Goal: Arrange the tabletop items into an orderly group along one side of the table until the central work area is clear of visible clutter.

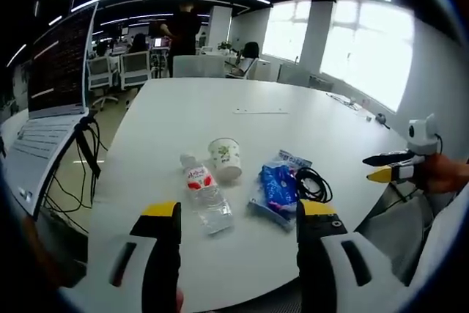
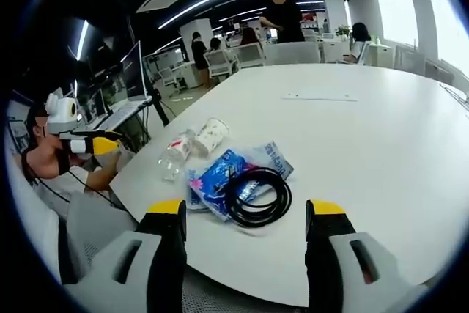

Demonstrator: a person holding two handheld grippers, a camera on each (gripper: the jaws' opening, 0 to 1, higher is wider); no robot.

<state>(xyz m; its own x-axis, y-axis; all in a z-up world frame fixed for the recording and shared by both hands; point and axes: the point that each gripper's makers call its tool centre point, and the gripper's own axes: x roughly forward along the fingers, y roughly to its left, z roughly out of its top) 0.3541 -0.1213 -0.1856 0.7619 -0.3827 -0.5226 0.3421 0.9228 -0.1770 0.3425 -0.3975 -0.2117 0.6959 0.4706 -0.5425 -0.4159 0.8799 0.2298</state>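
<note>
Left gripper (image 1: 238, 218): jaws released, spread wide, nothing between them; it sits low in the left gripper view, short of the items.
Right gripper (image 2: 245, 218): jaws released and empty; its yellow tips frame the black cable coil (image 2: 257, 197) at lower centre of the right gripper view.
Water bottle (image 1: 204, 192): lies on its side at frame centre, near the tabletop (image 1: 220, 115) edge; clear, smooth, likely to roll; best taken across the body by the red label.
Paper cup (image 1: 226, 159): tipped over, just beside the bottle; light and crushable, so a gentle hold on the wall is advised.
Blue packet (image 1: 277, 190): soft, crinkly, probably slippery; pinch at a free edge.
Cable coil: floppy, rests partly on the packet; lift by the bundled loops.
Edges: all four items sit close to the near edge.
Open room: wide bare tabletop beyond the cluster; a laptop (image 1: 51, 108) stands at the left of the left gripper view.
</note>
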